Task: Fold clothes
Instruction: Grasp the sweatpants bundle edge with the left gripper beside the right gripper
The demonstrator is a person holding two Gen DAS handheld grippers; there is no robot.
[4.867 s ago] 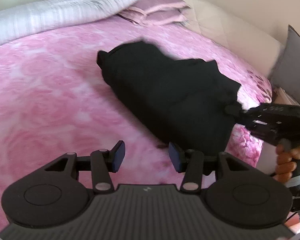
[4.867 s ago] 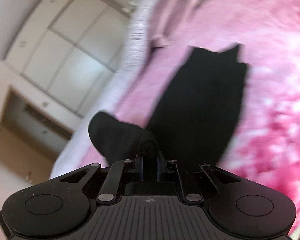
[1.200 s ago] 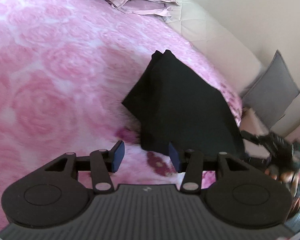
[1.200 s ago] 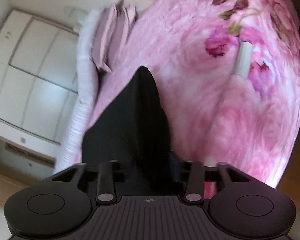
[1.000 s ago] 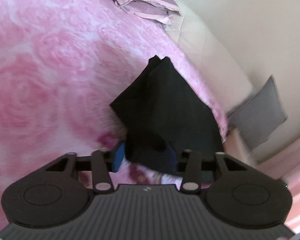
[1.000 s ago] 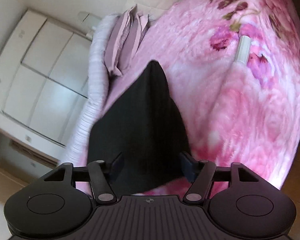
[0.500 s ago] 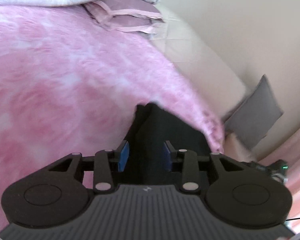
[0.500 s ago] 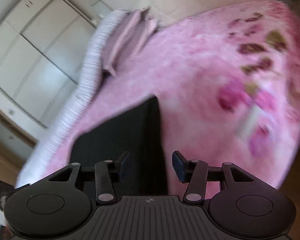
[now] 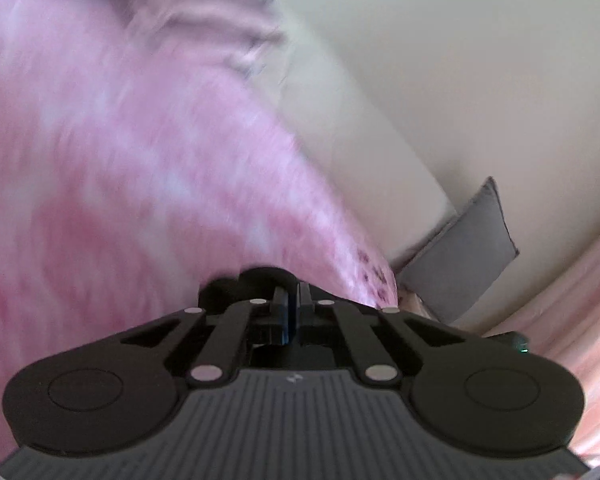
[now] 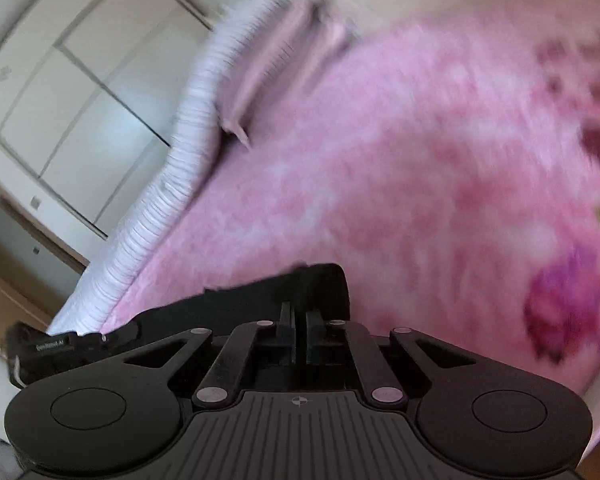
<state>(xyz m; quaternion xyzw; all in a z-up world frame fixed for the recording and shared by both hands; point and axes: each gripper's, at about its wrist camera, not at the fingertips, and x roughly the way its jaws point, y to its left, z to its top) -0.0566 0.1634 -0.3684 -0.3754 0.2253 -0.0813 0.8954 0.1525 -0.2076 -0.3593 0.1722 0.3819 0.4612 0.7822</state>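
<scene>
Left wrist view shows our left gripper [image 9: 291,308], spread a second ago, now clenched on the black garment [image 9: 260,278] bunched just ahead, as our right gripper [image 10: 298,330] pinches its edge, so we judge another fold is starting.

One black garment [image 10: 260,296], one pink blanket [image 10: 420,168], two hand-held grippers, one grey cushion [image 9: 472,248], one white wardrobe [image 10: 80,92]
</scene>
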